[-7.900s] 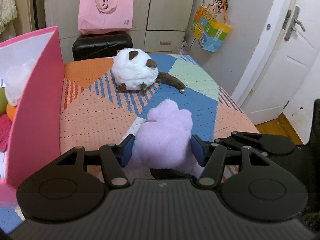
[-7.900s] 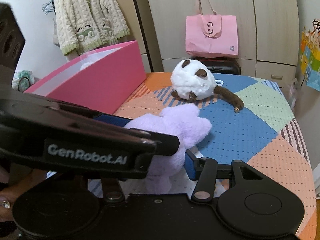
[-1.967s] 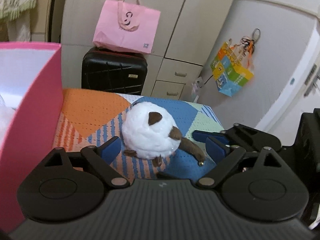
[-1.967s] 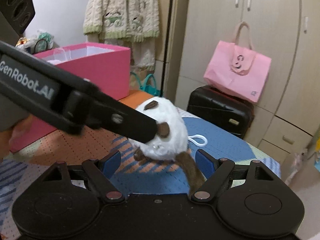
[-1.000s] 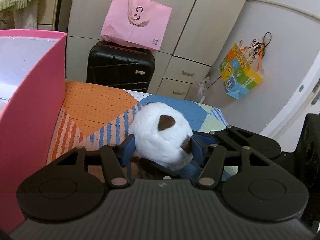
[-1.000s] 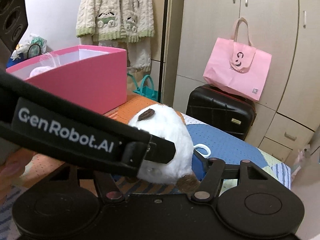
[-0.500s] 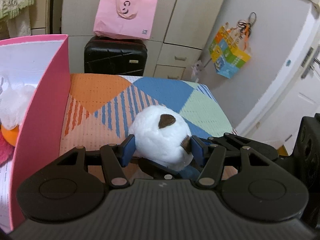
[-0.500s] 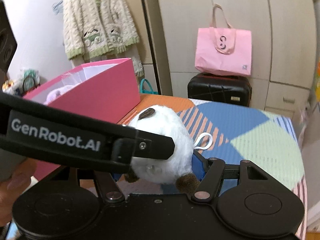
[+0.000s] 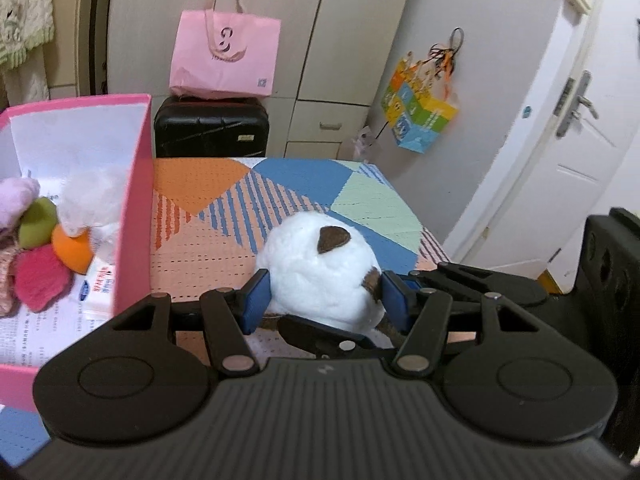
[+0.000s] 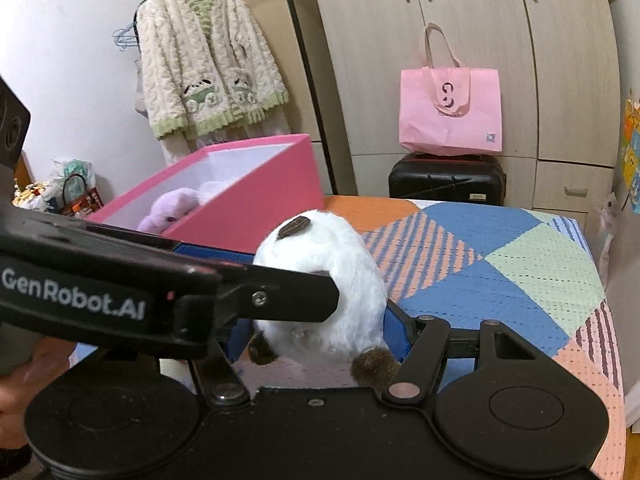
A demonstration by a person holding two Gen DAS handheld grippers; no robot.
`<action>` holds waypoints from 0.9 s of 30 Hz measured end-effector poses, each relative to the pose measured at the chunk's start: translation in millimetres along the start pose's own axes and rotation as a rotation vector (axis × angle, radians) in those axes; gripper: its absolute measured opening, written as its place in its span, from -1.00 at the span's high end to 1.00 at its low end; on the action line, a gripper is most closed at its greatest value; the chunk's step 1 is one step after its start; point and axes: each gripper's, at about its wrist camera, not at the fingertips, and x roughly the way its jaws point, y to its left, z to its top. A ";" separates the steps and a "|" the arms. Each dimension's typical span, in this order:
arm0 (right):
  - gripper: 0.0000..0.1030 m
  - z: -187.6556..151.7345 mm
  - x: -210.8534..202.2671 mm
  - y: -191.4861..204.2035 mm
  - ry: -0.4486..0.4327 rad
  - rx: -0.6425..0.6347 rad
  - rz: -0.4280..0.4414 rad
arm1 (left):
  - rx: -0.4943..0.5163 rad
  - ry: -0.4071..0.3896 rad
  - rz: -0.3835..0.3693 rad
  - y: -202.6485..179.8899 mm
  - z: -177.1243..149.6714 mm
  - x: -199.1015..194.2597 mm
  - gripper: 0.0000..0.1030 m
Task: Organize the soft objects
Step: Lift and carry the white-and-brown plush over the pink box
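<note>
Soft, even indoor light is filling both views with only faint shadows, while fisheye distortion is bowing the tall beige wardrobe doors (image 10: 460,60) and the white panelled door (image 9: 576,168) is blurring slightly.

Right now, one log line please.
white plush toy | gripped by left gripper and right gripper | above bedspread | beside pink box
</note>
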 end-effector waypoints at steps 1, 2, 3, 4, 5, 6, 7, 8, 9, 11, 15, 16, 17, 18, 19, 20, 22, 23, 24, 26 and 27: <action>-0.37 1.2 -3.8 4.3 -0.002 0.001 0.004 | 0.008 -0.006 -0.006 0.0 -0.7 -5.9 -0.13; -0.37 2.7 -7.1 8.1 -0.006 -0.001 0.008 | 0.015 -0.014 -0.011 0.3 -1.1 -11.8 -0.13; -0.37 4.0 -10.1 11.8 -0.010 -0.004 0.010 | 0.024 -0.023 -0.015 0.8 -1.4 -19.2 -0.13; -0.37 5.8 -13.2 16.6 -0.015 -0.009 0.014 | 0.029 -0.030 -0.018 1.2 -2.2 -25.8 -0.13; -0.37 7.4 -15.4 20.3 -0.017 -0.015 0.017 | 0.033 -0.035 -0.020 1.2 -1.6 -30.5 -0.13; -0.37 9.1 -17.5 24.7 -0.019 -0.022 0.019 | 0.034 -0.040 -0.022 2.1 -1.1 -35.6 -0.13; -0.37 11.3 -19.3 29.6 -0.021 -0.032 0.019 | 0.031 -0.043 -0.025 3.7 -0.4 -40.5 -0.13; -0.37 14.1 -20.0 33.7 -0.020 -0.041 0.020 | 0.027 -0.045 -0.027 5.4 0.6 -44.4 -0.13; -0.37 16.7 -20.9 37.7 -0.021 -0.049 0.020 | 0.023 -0.049 -0.030 7.6 1.6 -49.5 -0.13; -0.37 23.5 -23.1 45.9 -0.018 -0.060 0.027 | 0.008 -0.055 -0.036 12.5 5.5 -59.5 -0.13; -0.37 39.0 -27.5 60.2 -0.008 -0.082 0.043 | 0.000 -0.071 -0.042 21.7 12.0 -79.8 -0.13; -0.37 44.0 -27.9 65.0 -0.005 -0.095 0.045 | -0.005 -0.074 -0.042 24.1 14.7 -84.7 -0.13; -0.37 47.6 -28.6 69.4 -0.006 -0.106 0.046 | -0.009 -0.079 -0.042 26.5 17.5 -89.5 -0.13; -0.37 51.9 -29.0 73.3 -0.005 -0.112 0.048 | -0.013 -0.083 -0.043 28.9 19.5 -94.4 -0.13; -0.37 56.3 -29.1 77.2 -0.005 -0.118 0.051 | -0.021 -0.088 -0.044 31.5 22.0 -98.2 -0.13; -0.37 60.0 -28.7 80.0 -0.009 -0.125 0.055 | -0.030 -0.097 -0.044 35.0 25.0 -103.1 -0.13; -0.37 68.8 -27.3 85.9 -0.021 -0.133 0.066 | -0.038 -0.119 -0.040 40.6 30.1 -111.4 -0.13; -0.37 73.0 -25.5 88.5 -0.027 -0.140 0.071 | -0.048 -0.130 -0.039 44.3 33.3 -114.8 -0.13; -0.37 77.6 -23.1 91.5 -0.033 -0.144 0.077 | -0.056 -0.142 -0.036 48.0 35.9 -118.2 -0.13; -0.37 86.9 -16.6 96.6 -0.040 -0.146 0.093 | -0.072 -0.162 -0.023 56.9 41.4 -122.9 -0.13; -0.38 91.4 -12.1 98.9 -0.041 -0.147 0.105 | -0.082 -0.171 -0.012 61.0 42.7 -125.1 -0.13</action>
